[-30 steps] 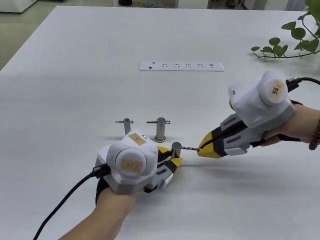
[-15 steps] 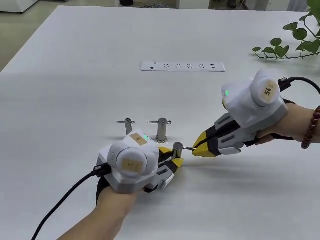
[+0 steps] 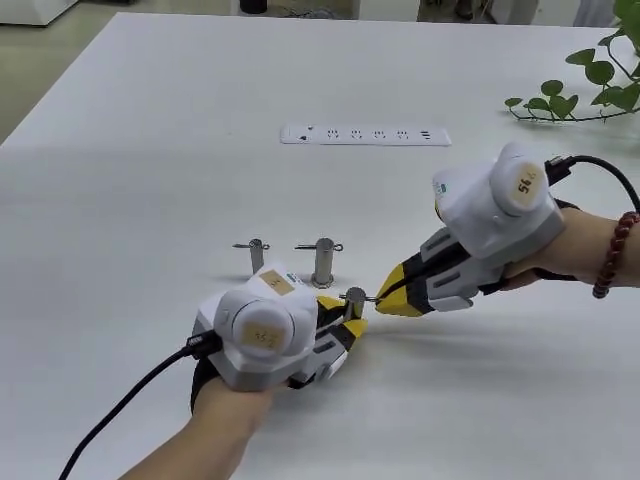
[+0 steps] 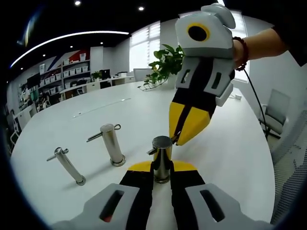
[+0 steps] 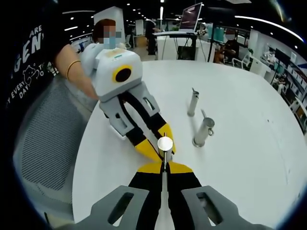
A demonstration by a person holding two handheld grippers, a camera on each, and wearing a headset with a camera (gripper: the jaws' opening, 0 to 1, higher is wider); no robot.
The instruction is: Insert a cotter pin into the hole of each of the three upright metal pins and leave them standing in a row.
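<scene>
right gripper [image 3: 384, 298] nearer, cotter pin [image 3: 367, 296] deeper

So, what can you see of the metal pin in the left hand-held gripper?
The metal pin is a short, shiny steel-looking cylinder with a flat round top. It stands upright on the white table. The left hand-held gripper clamps its lower part. A thin cotter pin, held by the right hand-held gripper, meets its side near the top.

Bright, even overhead light; soft shadows cast under grippers on table [image 3: 150, 150]; fisheye edges bent; focus sharp.
</scene>
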